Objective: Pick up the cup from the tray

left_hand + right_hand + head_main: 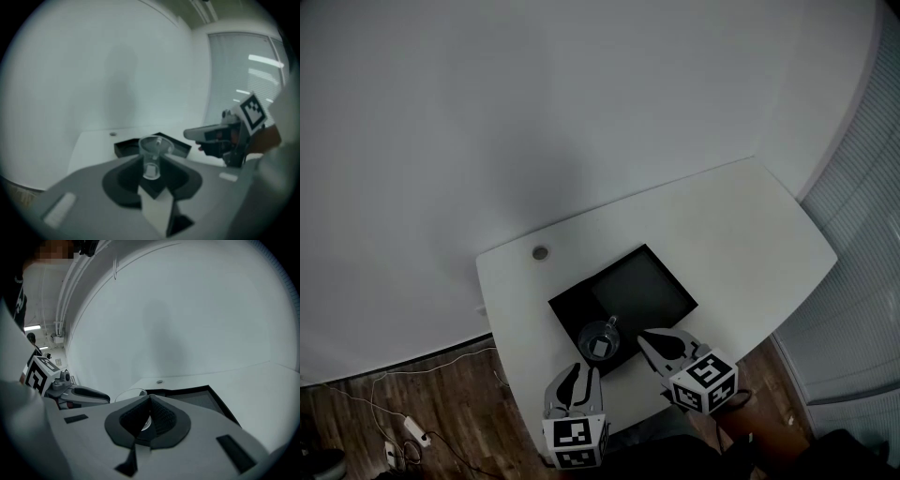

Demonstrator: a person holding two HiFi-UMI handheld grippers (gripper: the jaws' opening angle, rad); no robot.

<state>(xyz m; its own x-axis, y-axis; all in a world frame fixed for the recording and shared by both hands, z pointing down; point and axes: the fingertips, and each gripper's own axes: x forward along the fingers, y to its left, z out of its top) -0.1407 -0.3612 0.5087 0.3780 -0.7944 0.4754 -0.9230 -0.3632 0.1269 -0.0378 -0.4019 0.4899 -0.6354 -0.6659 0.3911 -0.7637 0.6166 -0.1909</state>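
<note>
Here the cup (600,341) stands upright in the near corner of the tray (654,279), on the bench (750,234). The left tongs (583,372) point straight at it, slightly apart and empty, likely lined up to grip its wall. The right tongs (643,337), pressed together, sit just beside the cup, probably keeping clear.

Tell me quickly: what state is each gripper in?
Left gripper: slightly open, clear cup just ahead of it, not gripped.
Right gripper: shut, holding nothing.
</note>
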